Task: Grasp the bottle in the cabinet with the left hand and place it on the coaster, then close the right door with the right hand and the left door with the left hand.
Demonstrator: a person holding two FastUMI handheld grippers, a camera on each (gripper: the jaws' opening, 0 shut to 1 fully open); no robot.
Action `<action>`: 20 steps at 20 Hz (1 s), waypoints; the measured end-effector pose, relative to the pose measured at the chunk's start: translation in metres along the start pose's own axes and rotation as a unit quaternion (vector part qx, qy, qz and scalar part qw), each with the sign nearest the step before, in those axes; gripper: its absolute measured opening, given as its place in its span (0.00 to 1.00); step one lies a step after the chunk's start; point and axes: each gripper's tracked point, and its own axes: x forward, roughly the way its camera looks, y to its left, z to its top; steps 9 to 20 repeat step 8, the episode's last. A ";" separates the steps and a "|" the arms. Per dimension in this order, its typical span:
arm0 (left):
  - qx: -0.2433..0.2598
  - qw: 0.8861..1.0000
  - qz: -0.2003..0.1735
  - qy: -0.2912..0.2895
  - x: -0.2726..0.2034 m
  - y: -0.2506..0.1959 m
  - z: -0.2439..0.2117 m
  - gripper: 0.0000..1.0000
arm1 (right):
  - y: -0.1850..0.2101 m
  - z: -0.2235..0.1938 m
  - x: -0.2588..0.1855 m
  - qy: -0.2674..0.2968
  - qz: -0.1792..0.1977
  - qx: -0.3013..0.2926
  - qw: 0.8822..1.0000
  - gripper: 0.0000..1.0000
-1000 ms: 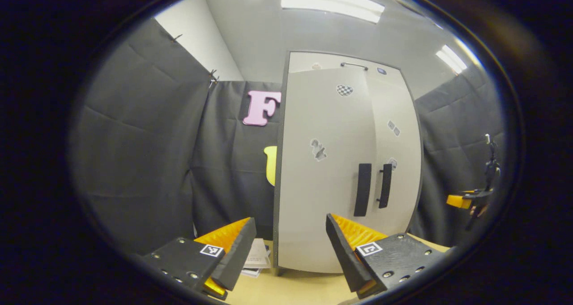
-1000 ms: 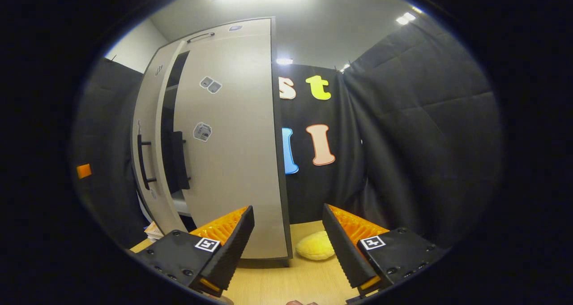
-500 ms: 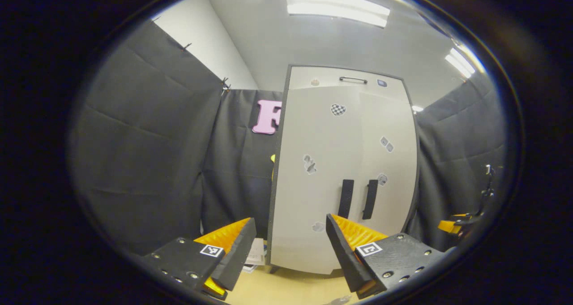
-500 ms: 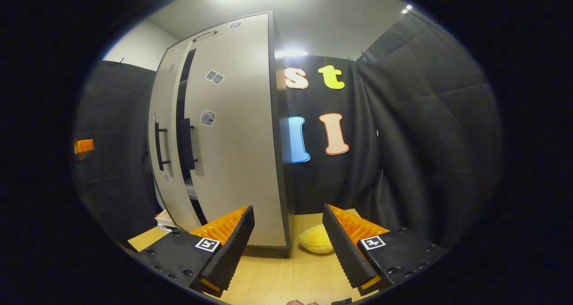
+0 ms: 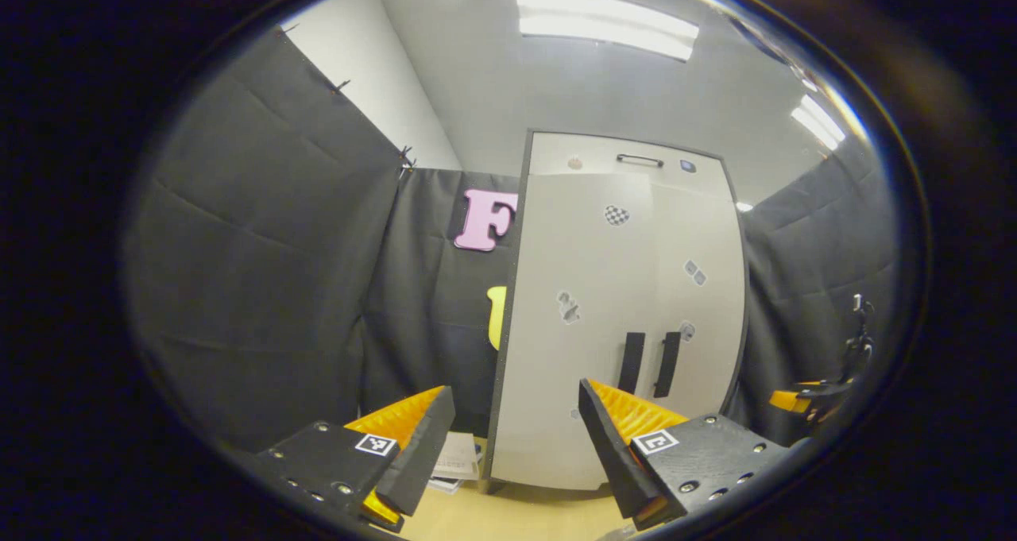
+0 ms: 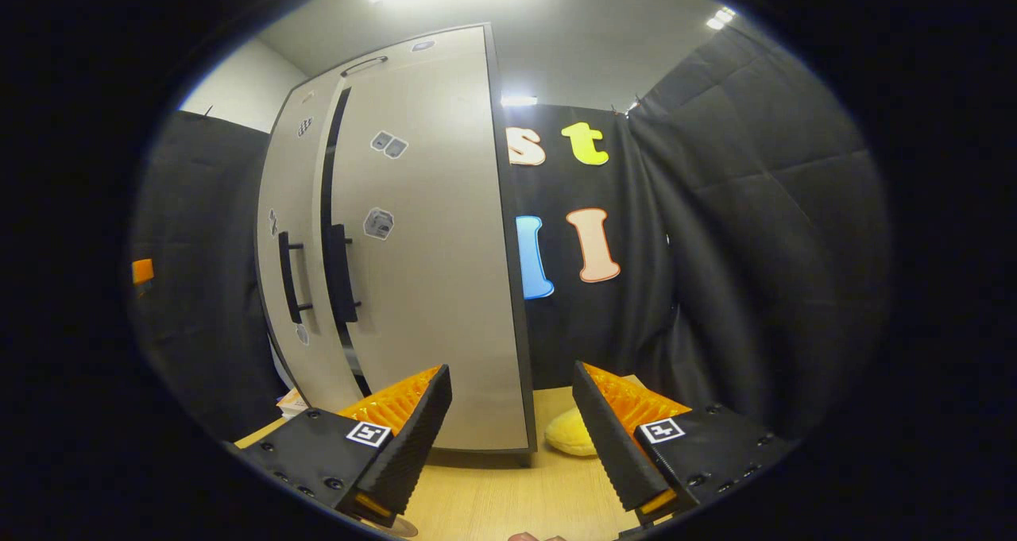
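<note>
Both cameras sit farther from the cabinet than half a second ago, and the dark slit between the doors in the right gripper view has narrowed. Left gripper [image 5: 508,438]: fingers spread apart, grasping nothing, low centre of the left gripper view, with bare table [image 5: 516,517] between them. Beyond it stands the cabinet [image 5: 620,311], centre right of frame, its left door [image 5: 580,326] and right door [image 5: 699,303] flush from this angle, the two dark handles [image 5: 647,362] side by side. Some papers [image 5: 457,457] lie on the table just left of the cabinet foot. Right gripper [image 6: 512,438]: fingers likewise spread and empty, bottom centre of the right gripper view. From this side a thin dark gap [image 6: 327,207] runs between the doors, upper left of centre, so full closure cannot be confirmed. A yellow soft lump [image 6: 568,434] lies on the table beside the cabinet's lower right corner. The bottle and coaster cannot be made out with certainty; a pale round edge [image 6: 393,527] at the bottom rim of the right gripper view may be the coaster, but I cannot tell. Judgement: the task is at its last step, closing the left door, and appears complete or nearly so. The next move calls for a check of the remaining gap; if it is real, a light push by the left gripper on the left door near its handle, then withdrawal.
</note>
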 end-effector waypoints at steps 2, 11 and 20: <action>0.007 1.000 -0.007 0.001 -0.002 0.009 -0.009 0.86 | 0.011 -0.004 0.002 0.017 0.002 -0.004 1.000 0.98; -0.036 0.999 0.000 0.007 0.008 0.039 -0.039 0.92 | 0.002 0.014 -0.011 0.007 -0.023 -0.033 0.999 0.92; -0.036 0.999 0.000 0.007 0.008 0.039 -0.039 0.92 | 0.002 0.014 -0.011 0.007 -0.023 -0.033 0.999 0.92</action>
